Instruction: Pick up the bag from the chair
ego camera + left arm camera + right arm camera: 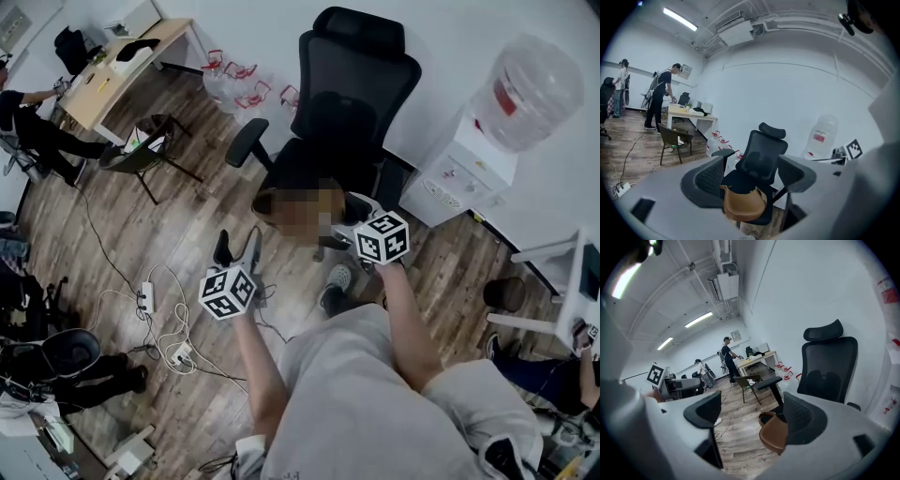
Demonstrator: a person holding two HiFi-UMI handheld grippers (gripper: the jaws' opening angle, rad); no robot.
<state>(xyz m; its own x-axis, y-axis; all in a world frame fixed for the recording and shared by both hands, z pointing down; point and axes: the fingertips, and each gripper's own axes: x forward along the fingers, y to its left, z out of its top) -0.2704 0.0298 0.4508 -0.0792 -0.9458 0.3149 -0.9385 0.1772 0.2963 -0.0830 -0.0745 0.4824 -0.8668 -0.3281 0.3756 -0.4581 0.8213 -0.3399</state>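
Left gripper and right gripper: both wide open, both empty, short of the target and not touching anything.

Chair: black office type, facing the person, wall behind it, water dispenser just beside it on the right.

Bag: tan, soft, on the front edge of the seat, loop handle on top. Left gripper view has it lined up between the jaws but well ahead of them. In the right gripper view it's half hidden behind the right-hand jaw, so that gripper looks aimed to one side of it.

Risks, my read:
- Chair probably swivels or rolls. Any push on the seat or armrest turns it and the aim is lost.
- Bag sits at the seat edge. A nudge before the jaws close likely drops it to the floor.
- Soft body: a pinch on the flank may fold and slip. Handle is safer, but it's a thin target.
- Cables and power strip on the floor left of the feet: snag hazard when stepping in.
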